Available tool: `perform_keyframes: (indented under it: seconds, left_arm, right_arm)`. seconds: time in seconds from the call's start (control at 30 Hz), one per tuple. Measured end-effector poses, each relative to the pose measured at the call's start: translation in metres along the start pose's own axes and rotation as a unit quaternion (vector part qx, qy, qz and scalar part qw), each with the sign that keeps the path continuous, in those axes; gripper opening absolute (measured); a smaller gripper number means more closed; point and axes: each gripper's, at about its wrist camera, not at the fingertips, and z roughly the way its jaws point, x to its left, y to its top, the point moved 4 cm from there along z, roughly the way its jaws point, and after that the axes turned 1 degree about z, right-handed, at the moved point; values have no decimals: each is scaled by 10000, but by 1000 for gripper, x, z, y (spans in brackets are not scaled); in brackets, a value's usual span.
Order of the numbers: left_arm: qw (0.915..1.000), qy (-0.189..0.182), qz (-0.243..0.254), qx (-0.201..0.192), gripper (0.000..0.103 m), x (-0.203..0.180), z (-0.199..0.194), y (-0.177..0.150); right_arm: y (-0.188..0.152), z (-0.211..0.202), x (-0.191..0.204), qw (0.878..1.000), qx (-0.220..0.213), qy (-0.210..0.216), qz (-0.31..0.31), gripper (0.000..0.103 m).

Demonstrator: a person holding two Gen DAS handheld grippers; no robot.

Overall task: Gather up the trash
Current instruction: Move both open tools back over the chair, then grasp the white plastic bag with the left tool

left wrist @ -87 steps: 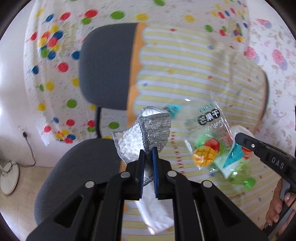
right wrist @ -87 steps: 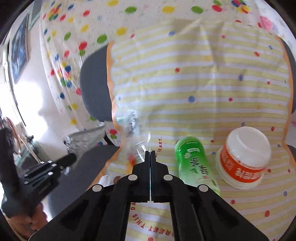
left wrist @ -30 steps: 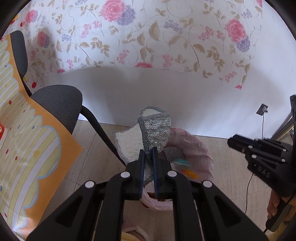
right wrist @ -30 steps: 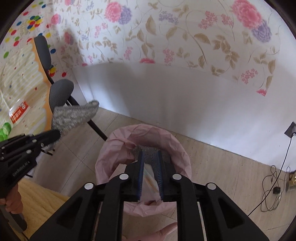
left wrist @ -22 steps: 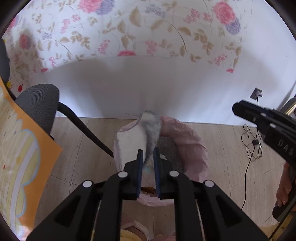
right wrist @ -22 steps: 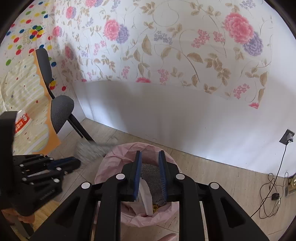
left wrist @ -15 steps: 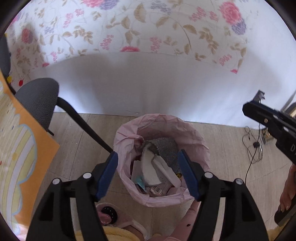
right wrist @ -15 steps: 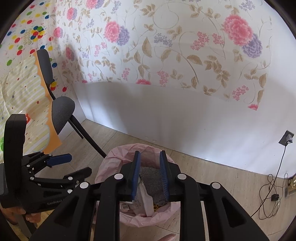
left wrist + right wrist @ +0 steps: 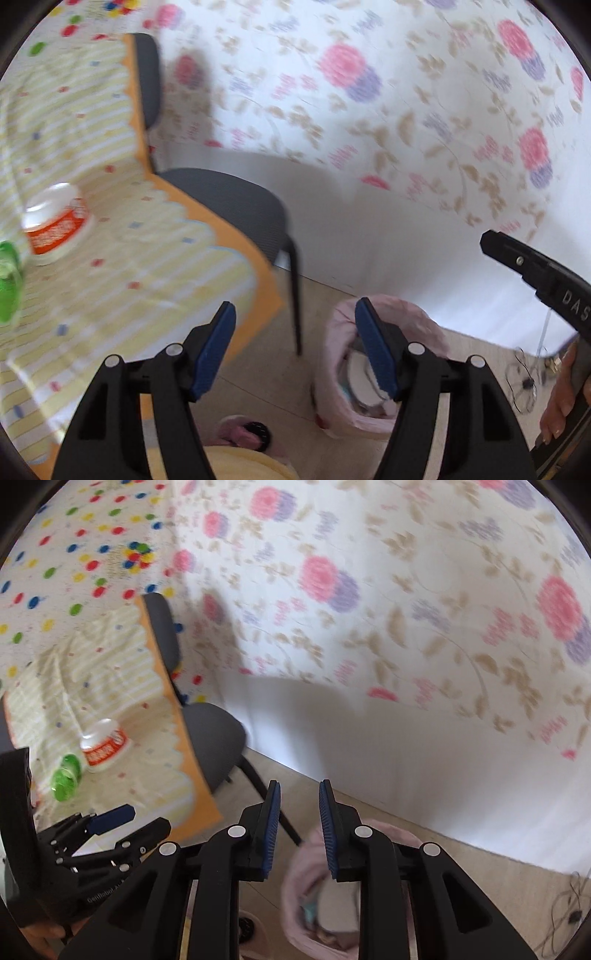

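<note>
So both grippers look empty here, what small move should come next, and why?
Probably swing the left gripper toward the table: its jaws are open and empty, and the green bottle and white jar are not yet in the pink bin.

One pink-lined trash bin (image 9: 384,369) stands on the floor at about five o'clock in the left wrist view. On the striped cloth (image 9: 110,258) at nine o'clock sit one white jar (image 9: 51,221) and one green bottle (image 9: 9,284). One grey chair (image 9: 229,206) stands beside it.
</note>
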Motion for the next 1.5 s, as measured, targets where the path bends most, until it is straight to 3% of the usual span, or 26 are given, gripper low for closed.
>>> perform_keyframes:
  seconds: [0.13, 0.3, 0.4, 0.53, 0.7, 0.87, 1.17, 1.23, 1.27, 1.4, 1.5]
  left_arm:
    - [9968, 552, -519, -262, 65, 59, -30, 6]
    - [9815, 1487, -1099, -492, 65, 144, -74, 0]
    - [9665, 2055, -1468, -463, 65, 193, -99, -13]
    - [9397, 2764, -1989, -300, 65, 255, -128, -38]
    - [9092, 3342, -2483, -94, 71, 317, -150, -70]
    - [8837, 3555, -3038, 188, 78, 364, -160, -107]
    - [8684, 3361, -3574, 717, 78, 402, -127, -142]
    - [8701, 3414, -3482, 720, 56, 402, -125, -139]
    - [8697, 3477, -3431, 710, 52, 403, -124, -138]
    - [8746, 3665, -3108, 644, 5, 408, -122, -132]
    - [8841, 3511, -3065, 343, 2, 403, -132, -119]
  right_arm:
    - [15, 6, 50, 9986, -86, 453, -258, 25]
    - [21, 19, 113, 9928, -15, 971, -699, 29]
    - [20, 25, 148, 9879, 32, 1250, -920, 32]
    - [18, 35, 201, 9783, 52, 1624, -1284, 36]
    - [20, 55, 258, 9687, 135, 1982, -1489, 39]
    - [22, 70, 295, 9622, 186, 2230, -1554, 42]
    - [19, 95, 330, 9560, 357, 2381, -1675, 43]
    - [16, 101, 334, 9550, 431, 2379, -1718, 43]
    - [15, 105, 336, 9547, 483, 2372, -1732, 43]
    - [10, 116, 338, 9533, 664, 2402, -1709, 43]
    - [7, 122, 340, 9518, 762, 2430, -1708, 44]
